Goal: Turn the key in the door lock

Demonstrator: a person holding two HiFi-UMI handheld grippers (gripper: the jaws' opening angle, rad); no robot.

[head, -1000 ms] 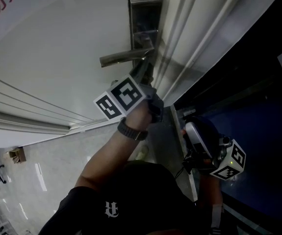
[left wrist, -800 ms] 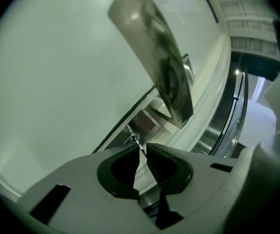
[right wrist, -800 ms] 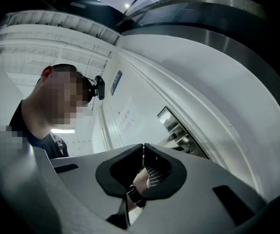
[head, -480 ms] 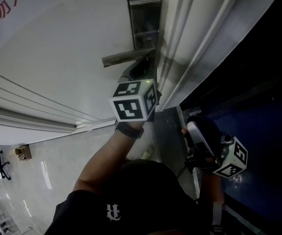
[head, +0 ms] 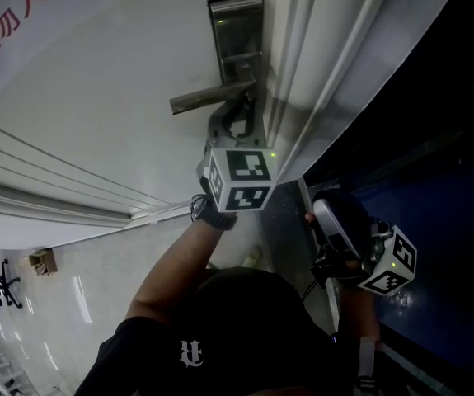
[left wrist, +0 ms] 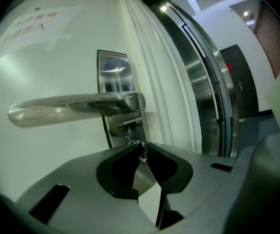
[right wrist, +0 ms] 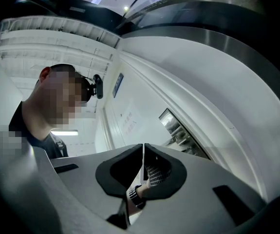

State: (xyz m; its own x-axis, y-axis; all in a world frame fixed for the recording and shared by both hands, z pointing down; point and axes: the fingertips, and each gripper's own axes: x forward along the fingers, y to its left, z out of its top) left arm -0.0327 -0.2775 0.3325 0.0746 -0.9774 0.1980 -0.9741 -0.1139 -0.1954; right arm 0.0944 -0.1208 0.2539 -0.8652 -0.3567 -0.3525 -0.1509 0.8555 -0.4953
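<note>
Left side: you are holding the left tongs (head: 241,118) up against the white door (head: 96,97), just under the lever handle (left wrist: 76,106). In the left gripper view the two jaw tips are closing on the key (left wrist: 142,151), a small dark piece pinched right at their meeting point. The key is sitting at the lower part of the steel lock plate (left wrist: 114,77), below the lever and touching the plate. How far it is seated I cannot tell. The lever is lying roughly level, its free end pointing away from the door edge. The left marker cube (head: 241,180) is facing the head camera, with your watch (head: 212,213) showing on the wrist just behind it.

Right side: you are keeping the right tongs (right wrist: 143,155) low at your side, well apart from the lock, beside the dark door frame (head: 434,139). Its jaws are resting together with nothing between them. Through the gap behind the tips only your left wrist is showing. The right marker cube (head: 391,262) is tilting towards the lower right of the head view.

Red printed characters (head: 6,15) are showing on the door at upper left. Pale glossy floor (head: 96,279) is showing below the door.
</note>
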